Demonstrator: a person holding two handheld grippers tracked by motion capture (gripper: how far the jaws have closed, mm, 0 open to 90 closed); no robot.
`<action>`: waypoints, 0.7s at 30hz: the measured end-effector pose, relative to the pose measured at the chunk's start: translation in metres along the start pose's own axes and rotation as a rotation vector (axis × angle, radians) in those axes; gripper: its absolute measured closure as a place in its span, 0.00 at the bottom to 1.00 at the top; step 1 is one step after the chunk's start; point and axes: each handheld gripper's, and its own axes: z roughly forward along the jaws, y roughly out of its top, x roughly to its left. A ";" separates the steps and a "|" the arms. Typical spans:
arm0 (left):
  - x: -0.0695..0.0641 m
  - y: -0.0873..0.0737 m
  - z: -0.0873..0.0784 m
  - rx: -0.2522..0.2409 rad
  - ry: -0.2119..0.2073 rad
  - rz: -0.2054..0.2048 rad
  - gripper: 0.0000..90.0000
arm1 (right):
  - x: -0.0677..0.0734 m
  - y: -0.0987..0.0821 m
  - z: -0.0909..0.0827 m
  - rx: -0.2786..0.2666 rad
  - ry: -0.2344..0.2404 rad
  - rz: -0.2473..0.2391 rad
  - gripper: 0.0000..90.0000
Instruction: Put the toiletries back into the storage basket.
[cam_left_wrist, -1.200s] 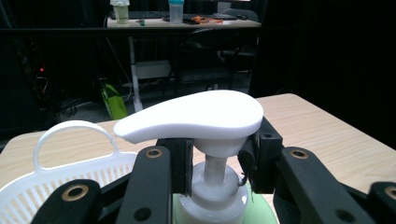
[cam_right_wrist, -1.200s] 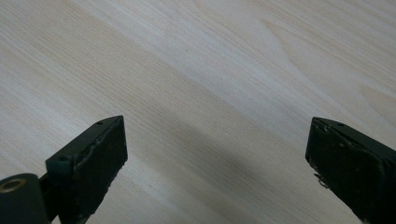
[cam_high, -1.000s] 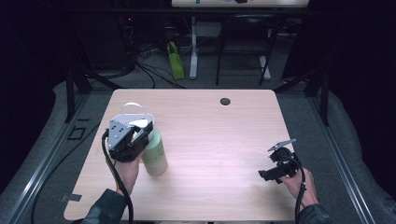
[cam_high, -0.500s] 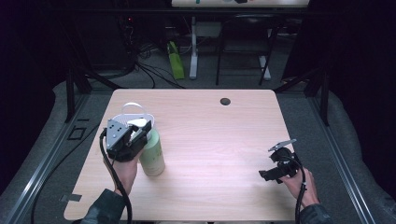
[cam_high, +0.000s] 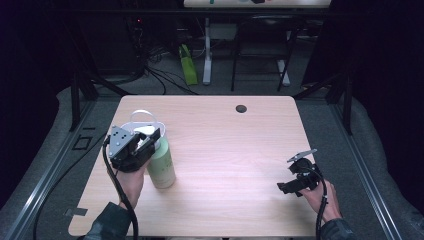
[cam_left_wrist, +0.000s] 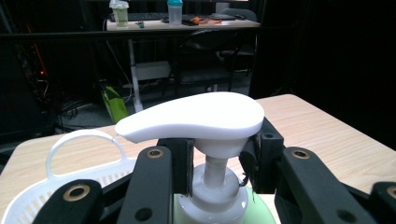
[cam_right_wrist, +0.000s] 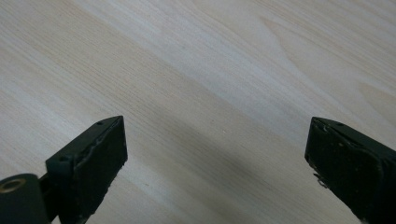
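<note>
Left gripper (cam_left_wrist: 212, 175) clamps the narrow white pump neck of the pale green plastic dispenser bottle (cam_high: 161, 164); risk: bottle swings or slips when lifted. Right gripper (cam_right_wrist: 215, 163) wide, idle above the wooden desk (cam_high: 235, 150).

One pump bottle (cam_high: 161, 162), one white basket (cam_high: 143, 120), two claws.

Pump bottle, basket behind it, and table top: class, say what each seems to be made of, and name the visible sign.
Pump bottle: probably plastic, pale green matt body; its white pump head looks smooth, slightly glossy and moulded. Basket: likely white plastic, judging by the thin loop handle and slotted wall. Table top: light wood or wood-look laminate, with visible grain lines and a matt finish; which one cannot be told.
</note>
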 end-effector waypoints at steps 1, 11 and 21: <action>0.000 0.002 -0.001 0.007 0.004 0.008 0.74 | 0.000 0.000 -0.001 0.001 -0.001 0.002 0.06; 0.003 0.008 -0.003 0.039 -0.011 0.031 0.74 | 0.000 0.000 0.000 0.003 0.001 -0.001 0.06; 0.010 0.015 -0.006 0.058 -0.038 0.030 0.74 | 0.000 -0.001 0.000 0.000 0.001 0.004 0.06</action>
